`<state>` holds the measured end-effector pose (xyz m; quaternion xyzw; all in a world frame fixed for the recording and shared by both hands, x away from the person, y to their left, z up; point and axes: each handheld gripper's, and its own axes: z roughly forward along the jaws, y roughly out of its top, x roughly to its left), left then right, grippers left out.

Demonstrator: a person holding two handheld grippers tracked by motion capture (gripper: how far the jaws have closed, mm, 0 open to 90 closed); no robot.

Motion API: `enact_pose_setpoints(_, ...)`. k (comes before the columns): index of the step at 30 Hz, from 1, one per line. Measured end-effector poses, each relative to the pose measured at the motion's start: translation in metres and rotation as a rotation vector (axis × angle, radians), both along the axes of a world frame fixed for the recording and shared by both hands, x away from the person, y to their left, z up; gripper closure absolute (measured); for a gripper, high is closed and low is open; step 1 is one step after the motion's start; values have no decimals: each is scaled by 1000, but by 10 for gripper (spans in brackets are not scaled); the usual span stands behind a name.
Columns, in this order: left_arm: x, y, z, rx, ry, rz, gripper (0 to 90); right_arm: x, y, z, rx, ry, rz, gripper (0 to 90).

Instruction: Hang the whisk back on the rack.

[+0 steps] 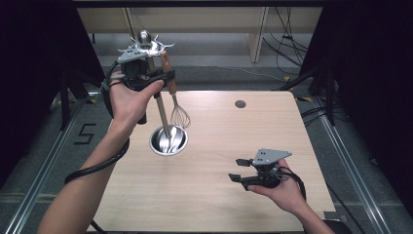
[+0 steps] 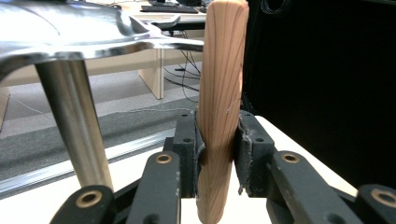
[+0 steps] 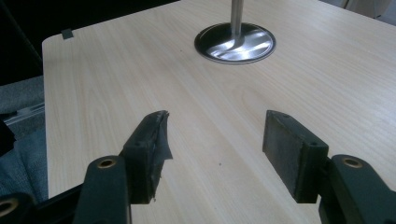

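**Inspector A:** Report the left hand-held gripper (image 1: 168, 78).

**Inspector B:** It is raised above the far left part of the tabletop (image 1: 234, 195) and clenched on the wooden handle (image 2: 222, 93) of a whisk (image 1: 179, 114). In the left gripper view the handle stands upright between the two pads, both pressing against it. In the high view the wire head hangs below the jaws, clear of the tabletop and just above the rim of the steel base (image 1: 168, 140).

**Inspector A:** Describe that base.

**Inspector B:** A round, shiny steel dish sitting on the tabletop, left of centre. A steel post (image 1: 162, 114) rises from it at a slight tilt, passing just beside the left hand-held gripper, to a top piece with curved steel arms (image 2: 93, 32). In the left gripper view the post stands left of the handle and apart from it.

**Inspector A:** And the right hand-held gripper (image 1: 237, 169)?

**Inspector B:** Released. It is held low over the near right part of the tabletop, well apart from the whisk. In the right gripper view its jaws stand wide with bare wood between them, pointing toward the base (image 3: 236, 44).
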<state>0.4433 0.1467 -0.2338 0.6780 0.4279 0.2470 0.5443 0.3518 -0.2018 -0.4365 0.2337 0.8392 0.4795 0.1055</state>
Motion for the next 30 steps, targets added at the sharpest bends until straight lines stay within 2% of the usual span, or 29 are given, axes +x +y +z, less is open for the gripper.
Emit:
enact_pose_setpoints(3,1,1,0,-3,2,8,715,0,0,0,3,-2,1,411)
enact_pose_setpoints(6,2,3,-1,-11,2,13,715,-1,1,-1,7,17,-3,410)
enact_pose_setpoints(15,4,10,-5,-20,2,25,714,-1,1,-1,3,7,4,408)
enact_pose_setpoints(17,4,11,-6,-23,-3,24,712,-2,1,-1,1,33,-2,407)
enact_pose_setpoints(19,3,12,-6,-24,-5,25,711,-2,1,-1,-2,31,2,407)
enact_pose_setpoints(21,3,12,-7,-23,-11,24,709,-1,1,-1,-8,10,9,405)
enact_pose_setpoints(24,3,13,-9,-15,-18,27,702,-2,1,-1,-2,26,6,403)
enact_pose_setpoints(26,3,14,-11,-21,-23,27,697,0,0,-1,-8,3,15,402)
enact_pose_setpoints(29,3,15,-12,-23,-30,22,695,0,0,-1,-9,5,13,399)
enact_pose_setpoints(30,2,15,-12,-20,-32,20,694,-2,1,-2,-3,35,3,399)
